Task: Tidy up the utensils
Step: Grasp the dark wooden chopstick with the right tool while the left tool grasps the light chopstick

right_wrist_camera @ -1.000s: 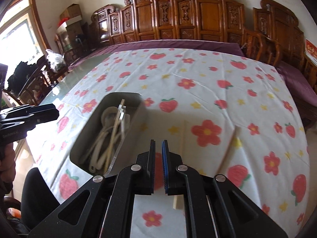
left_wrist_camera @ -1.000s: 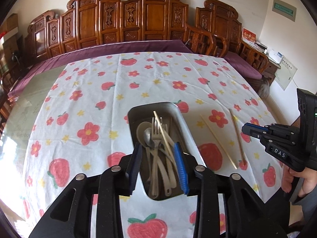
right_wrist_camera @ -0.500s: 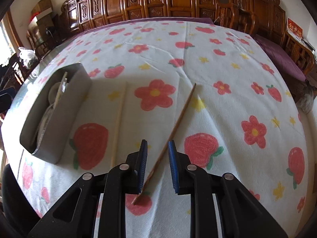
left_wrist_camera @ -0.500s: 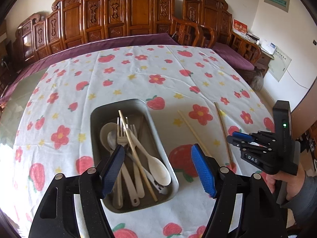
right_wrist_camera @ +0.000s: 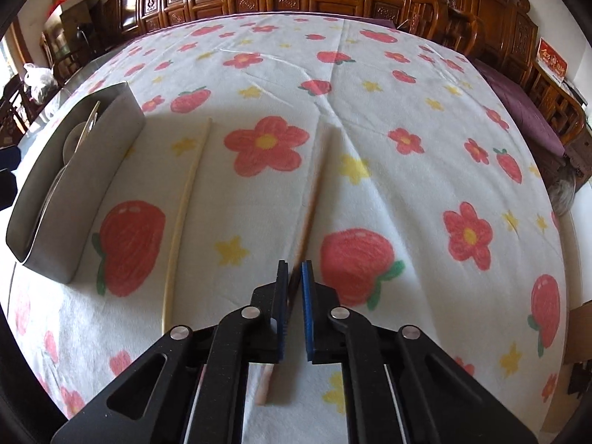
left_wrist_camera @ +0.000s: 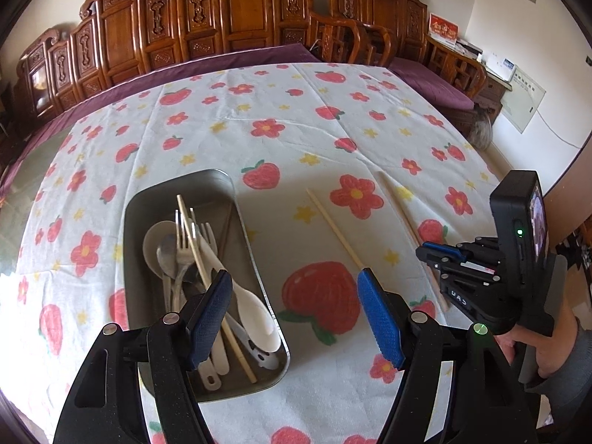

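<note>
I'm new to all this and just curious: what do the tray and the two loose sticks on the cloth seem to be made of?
The tray looks like brushed stainless steel: dull grey, softly reflective walls with rounded corners. The pale chopstick looks like bare bamboo or light wood, matte and cream-coloured. The darker chopstick, pinched in the right tool, looks like reddish-brown wood; whether it is varnished I cannot tell.

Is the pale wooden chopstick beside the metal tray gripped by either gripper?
No: the pale wooden chopstick lies free on the cloth beside the metal tray, while the right gripper clamps the darker chopstick.
</note>
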The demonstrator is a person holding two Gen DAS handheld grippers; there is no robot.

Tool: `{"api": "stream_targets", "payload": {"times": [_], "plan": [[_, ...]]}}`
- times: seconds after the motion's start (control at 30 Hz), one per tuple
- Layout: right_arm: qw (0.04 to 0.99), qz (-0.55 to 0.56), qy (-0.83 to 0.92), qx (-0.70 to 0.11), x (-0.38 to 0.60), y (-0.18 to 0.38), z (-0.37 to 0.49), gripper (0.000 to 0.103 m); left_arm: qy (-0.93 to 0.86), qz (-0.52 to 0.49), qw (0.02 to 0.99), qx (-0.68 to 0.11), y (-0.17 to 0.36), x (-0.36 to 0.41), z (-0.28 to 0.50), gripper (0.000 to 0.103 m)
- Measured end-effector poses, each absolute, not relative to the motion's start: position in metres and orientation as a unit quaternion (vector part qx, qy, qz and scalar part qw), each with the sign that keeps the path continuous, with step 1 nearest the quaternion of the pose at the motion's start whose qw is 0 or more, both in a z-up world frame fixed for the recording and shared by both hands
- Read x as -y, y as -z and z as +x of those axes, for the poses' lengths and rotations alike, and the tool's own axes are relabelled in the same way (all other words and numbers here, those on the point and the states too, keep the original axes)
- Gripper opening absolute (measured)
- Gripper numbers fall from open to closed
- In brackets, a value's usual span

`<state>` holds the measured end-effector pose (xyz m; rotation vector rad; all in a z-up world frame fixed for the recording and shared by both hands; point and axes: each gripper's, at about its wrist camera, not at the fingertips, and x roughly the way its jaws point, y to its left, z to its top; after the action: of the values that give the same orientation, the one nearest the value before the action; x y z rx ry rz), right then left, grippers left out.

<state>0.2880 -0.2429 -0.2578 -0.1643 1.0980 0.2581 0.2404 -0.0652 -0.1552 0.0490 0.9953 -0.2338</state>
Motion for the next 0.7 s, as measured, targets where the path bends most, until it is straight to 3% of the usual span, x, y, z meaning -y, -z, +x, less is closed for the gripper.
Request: {"api": "stream_targets", "payload": {"times": [0.4, 0.7], "plan": [[0.850, -0.038, -0.130, -0.509, 0.283, 0.246, 0.256, 0.006, 0.122, 0.033, 0.858, -0.497, 0.191, 0.113, 0.260, 0.067], [0.858, -0.024, -0.137, -0.495, 0.298, 0.236, 0.243, 0.006, 0.116, 0.043, 0.848, -0.514, 0.215, 0.135, 0.275, 0.049]]}}
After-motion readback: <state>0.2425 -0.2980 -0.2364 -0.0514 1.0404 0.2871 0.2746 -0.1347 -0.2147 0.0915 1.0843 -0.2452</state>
